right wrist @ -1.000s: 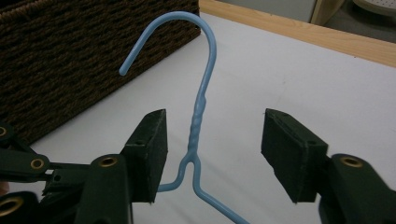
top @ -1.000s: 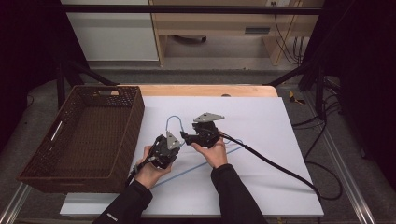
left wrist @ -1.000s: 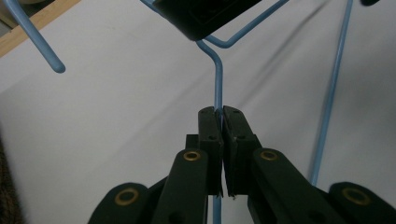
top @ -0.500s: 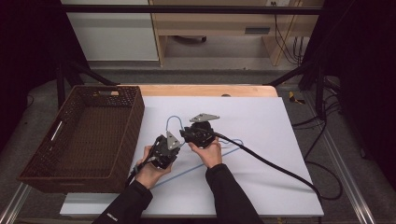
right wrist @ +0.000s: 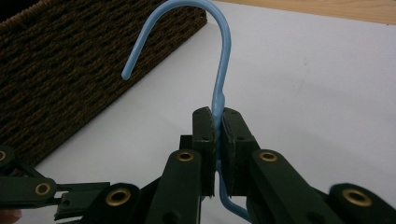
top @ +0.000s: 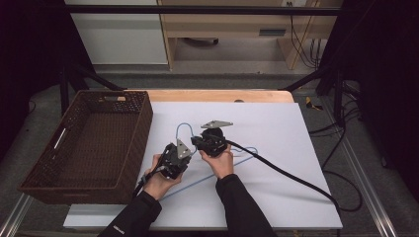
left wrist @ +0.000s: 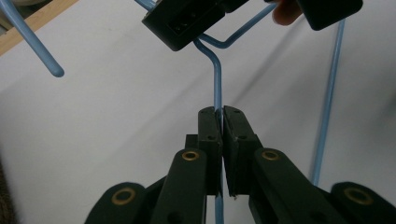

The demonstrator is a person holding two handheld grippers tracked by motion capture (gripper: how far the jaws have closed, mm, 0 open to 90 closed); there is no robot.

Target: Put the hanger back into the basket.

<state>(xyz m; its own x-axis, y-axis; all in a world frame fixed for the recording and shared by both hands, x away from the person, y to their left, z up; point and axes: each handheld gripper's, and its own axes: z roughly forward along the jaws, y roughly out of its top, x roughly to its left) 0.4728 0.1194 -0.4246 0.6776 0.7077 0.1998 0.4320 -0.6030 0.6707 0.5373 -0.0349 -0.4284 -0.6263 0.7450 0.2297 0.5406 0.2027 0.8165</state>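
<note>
— Where are you with the hanger (top: pixel 190 129)?

— Both grips are made. My left tongs (left wrist: pixel 221 116) are clamped on its wire just below the shoulder bend; my right tongs (right wrist: pixel 217 116) have just closed on the neck under the hook. It sits low over the white surface (top: pixel 296 128), beside the basket (top: pixel 79 148).

— What's left?

— Probably carrying it into the basket.

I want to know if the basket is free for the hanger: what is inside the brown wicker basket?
The wicker basket looks empty; its woven floor shows bare. Its near wall hides the strip of floor just behind it.
</note>
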